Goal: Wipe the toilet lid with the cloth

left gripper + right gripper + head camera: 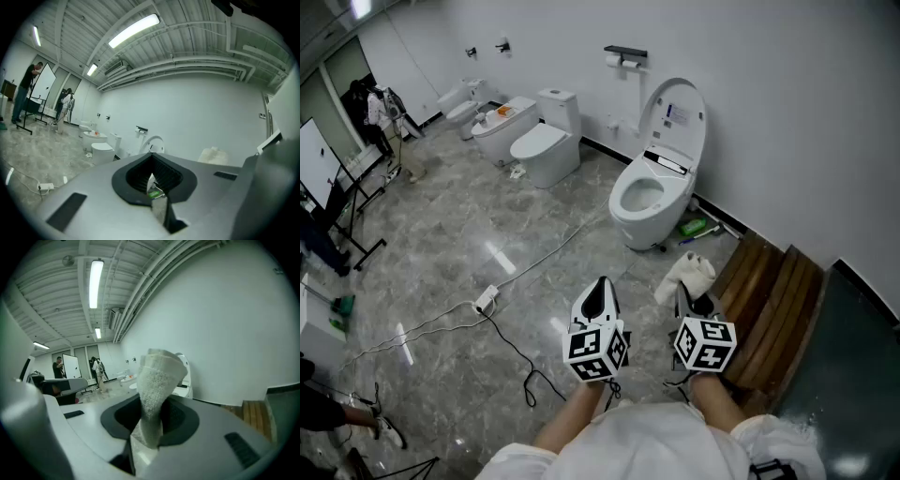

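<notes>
A white toilet point(649, 192) stands against the wall with its lid point(675, 117) raised upright and the bowl open. My right gripper point(692, 298) is shut on a white terry cloth point(686, 275), whose loose end sticks up past the jaws. In the right gripper view the cloth point(157, 390) fills the middle and hides most of the lid point(186, 367), with the right gripper point(145, 437) clamped low on it. My left gripper point(600, 289) is beside it, shut and holding nothing. In the left gripper view the left gripper point(153, 182) points level toward the lid point(153, 142). Both grippers are well short of the toilet.
Two more toilets point(546, 145) stand at the back left. A power strip point(486, 298) and cables lie on the tiled floor. A wooden slatted platform point(769, 300) is at the right. Green items point(694, 227) lie by the toilet base. People point(23, 96) stand at the far left.
</notes>
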A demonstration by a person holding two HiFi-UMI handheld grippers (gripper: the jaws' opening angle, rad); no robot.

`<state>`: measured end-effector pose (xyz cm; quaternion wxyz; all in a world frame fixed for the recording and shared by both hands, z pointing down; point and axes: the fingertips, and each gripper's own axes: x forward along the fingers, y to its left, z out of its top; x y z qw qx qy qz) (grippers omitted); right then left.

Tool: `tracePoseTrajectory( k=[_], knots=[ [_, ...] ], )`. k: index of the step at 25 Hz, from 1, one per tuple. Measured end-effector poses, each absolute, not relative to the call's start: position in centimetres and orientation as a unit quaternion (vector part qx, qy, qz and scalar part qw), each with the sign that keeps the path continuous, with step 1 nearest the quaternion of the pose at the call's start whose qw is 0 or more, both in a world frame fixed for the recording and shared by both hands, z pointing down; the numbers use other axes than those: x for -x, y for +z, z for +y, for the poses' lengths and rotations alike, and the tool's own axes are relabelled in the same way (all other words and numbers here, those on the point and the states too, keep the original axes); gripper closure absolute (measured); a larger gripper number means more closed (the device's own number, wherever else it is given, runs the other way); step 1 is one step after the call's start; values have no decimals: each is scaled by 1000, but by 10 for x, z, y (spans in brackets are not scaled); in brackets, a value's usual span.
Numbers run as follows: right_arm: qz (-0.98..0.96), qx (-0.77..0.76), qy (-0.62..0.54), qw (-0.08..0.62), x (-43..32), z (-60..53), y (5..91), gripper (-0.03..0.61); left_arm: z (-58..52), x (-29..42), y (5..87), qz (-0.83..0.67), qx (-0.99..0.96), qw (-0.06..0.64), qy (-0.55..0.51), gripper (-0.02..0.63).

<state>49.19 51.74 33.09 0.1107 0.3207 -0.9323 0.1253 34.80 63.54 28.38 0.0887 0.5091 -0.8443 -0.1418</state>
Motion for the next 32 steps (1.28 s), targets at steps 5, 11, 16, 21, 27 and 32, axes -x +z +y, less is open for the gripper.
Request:
tracePoseTrajectory(
  k=[5, 11, 16, 21, 27, 32],
  knots=[
    [-927, -325, 135, 127, -481, 511, 341, 486, 636, -326, 287, -846, -505, 94, -145, 600],
    [-926, -322, 141, 135, -458, 497, 349, 486, 628, -307, 296, -846, -503, 101, -144, 600],
    [-932, -301, 141, 140, -426, 487, 356, 486, 613, -282, 304, -850, -495, 104, -144, 600],
    [-932, -301, 149, 138, -400, 459, 353, 486, 584, -257, 294, -851, -498, 96, -139, 600],
    [-931, -300, 158, 136, -370, 421, 350, 486, 544, -228, 295, -852, -497, 101, -129, 600],
    [-926, -311, 166, 135, -349, 379, 348, 486, 504, -200, 290, -850, -503, 100, -123, 600]
  ],
)
